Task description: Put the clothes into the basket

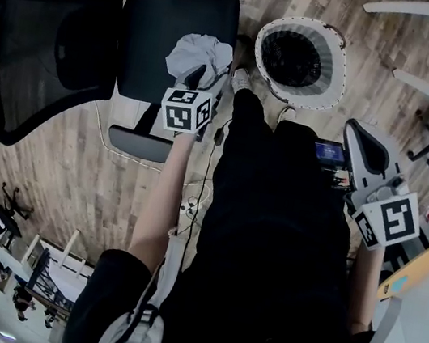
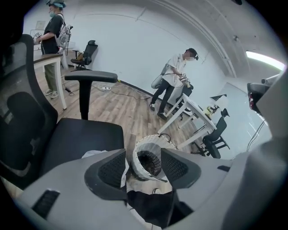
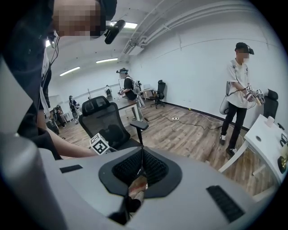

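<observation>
One pale garment (image 1: pixel 196 52), partly behind left hand-held gripper (image 1: pixel 201 75)

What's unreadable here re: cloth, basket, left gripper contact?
- Cloth: left gripper view, mostly hidden behind a jaw; only a white edge shows.
- Basket inside: too dark in head and left gripper views to tell what it holds.
- Left gripper touching cloth or not: head view, its marker cube hides the tips.

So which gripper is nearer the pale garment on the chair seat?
Left. The left gripper hangs at the near edge of the garment, over the chair seat; the right gripper is off by the person's right side, well away.
</observation>
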Tool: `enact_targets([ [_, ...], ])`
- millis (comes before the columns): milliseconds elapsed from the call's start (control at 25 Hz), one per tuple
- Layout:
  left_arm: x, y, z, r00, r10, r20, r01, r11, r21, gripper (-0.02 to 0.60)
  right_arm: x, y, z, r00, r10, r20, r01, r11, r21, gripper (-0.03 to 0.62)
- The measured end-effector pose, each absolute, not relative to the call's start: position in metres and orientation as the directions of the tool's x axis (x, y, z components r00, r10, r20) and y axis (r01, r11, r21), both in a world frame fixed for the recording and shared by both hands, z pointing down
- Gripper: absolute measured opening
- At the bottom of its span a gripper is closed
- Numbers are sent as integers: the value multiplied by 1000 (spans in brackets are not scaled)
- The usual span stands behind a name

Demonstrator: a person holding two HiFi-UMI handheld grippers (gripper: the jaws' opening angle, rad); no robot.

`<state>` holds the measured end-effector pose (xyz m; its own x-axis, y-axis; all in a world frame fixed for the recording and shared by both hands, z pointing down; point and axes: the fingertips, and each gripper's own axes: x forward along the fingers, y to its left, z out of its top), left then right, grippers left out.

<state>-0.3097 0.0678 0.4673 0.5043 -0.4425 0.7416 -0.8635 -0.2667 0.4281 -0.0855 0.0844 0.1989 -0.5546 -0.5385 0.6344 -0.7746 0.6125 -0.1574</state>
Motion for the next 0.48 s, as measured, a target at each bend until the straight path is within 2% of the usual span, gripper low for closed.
enact_targets([
  [480, -354, 66, 570, 302, -408, 862, -945, -248, 213, 375, -110, 69, 228, -569, -451, 687, -747, 632, -204, 17],
])
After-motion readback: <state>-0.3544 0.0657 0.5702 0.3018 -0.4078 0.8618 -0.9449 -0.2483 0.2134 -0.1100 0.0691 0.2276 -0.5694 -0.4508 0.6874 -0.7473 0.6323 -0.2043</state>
